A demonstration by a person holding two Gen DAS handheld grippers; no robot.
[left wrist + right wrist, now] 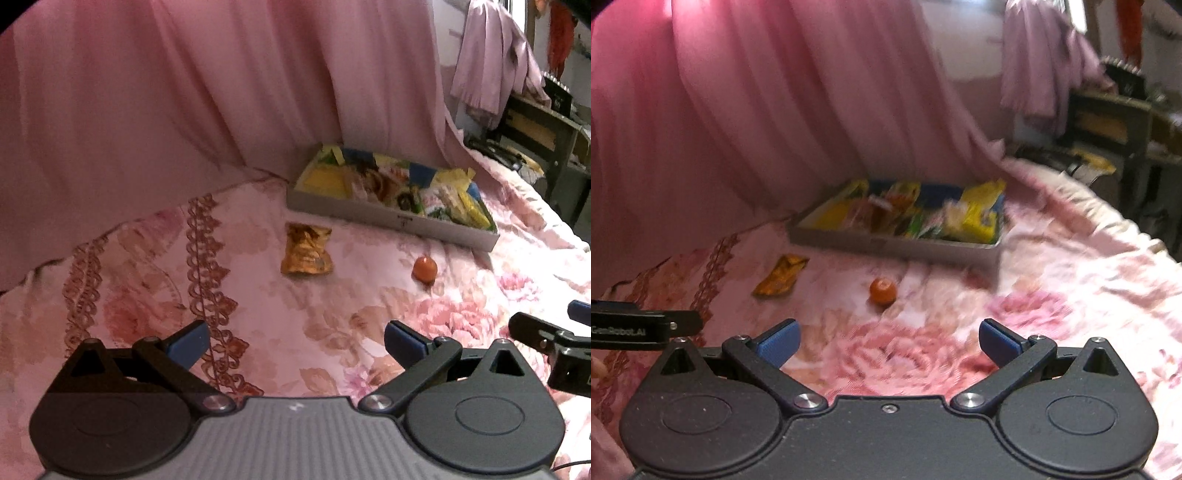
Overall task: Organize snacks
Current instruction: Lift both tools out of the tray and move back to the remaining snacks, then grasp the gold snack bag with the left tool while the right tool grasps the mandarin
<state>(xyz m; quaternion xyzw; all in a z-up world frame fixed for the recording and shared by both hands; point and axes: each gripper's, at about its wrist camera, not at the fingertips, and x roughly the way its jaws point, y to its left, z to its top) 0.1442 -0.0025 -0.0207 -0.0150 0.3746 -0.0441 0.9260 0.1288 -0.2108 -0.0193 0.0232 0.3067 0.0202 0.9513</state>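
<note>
At the bottom of each frame, the left tool (295, 341) and right tool (888, 341) hang spread and empty over the flowered bed (332, 317). Mid-frame lie a gold packet (306, 254) and a small orange (424, 268), apart. Beyond, a gray tray (391, 218) holds piled snacks (384, 184) before the pink curtain (184, 92).

One grey tray (373, 214) of many snack packets, one loose orange packet (306, 254), one small orange fruit (424, 268).

Pink curtain (166, 92), floral pink bedspread (332, 314), lilac garment (487, 62) hanging, dark shelf (554, 125) behind
</note>
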